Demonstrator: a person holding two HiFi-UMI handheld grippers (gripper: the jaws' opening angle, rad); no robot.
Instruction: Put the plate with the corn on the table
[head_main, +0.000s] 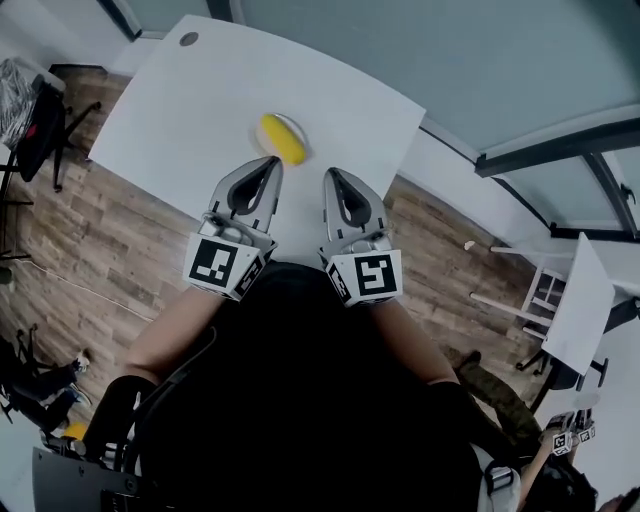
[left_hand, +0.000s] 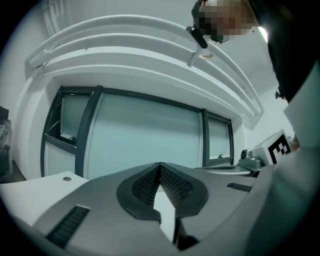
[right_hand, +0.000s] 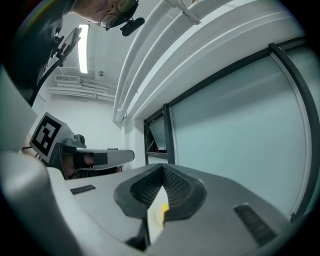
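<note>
On the white table (head_main: 190, 110) a yellow corn cob (head_main: 279, 138) lies on a small white plate (head_main: 301, 131), near the table's front edge. Both grippers hover side by side just short of it, pointing at it. My left gripper (head_main: 272, 162) is shut with nothing between its jaws; its tips meet in the left gripper view (left_hand: 160, 165). My right gripper (head_main: 331, 174) is shut and empty too (right_hand: 161, 167). Through the slit below its tips, a sliver of yellow corn (right_hand: 161, 213) shows in the right gripper view. Neither gripper touches the plate.
Wood floor surrounds the table. A dark chair (head_main: 38, 112) stands at the far left. More white tables (head_main: 585, 300) stand at the right, and another pair of marker cubes (head_main: 568, 432) shows at the lower right. A frosted glass wall (head_main: 480, 70) runs behind the table.
</note>
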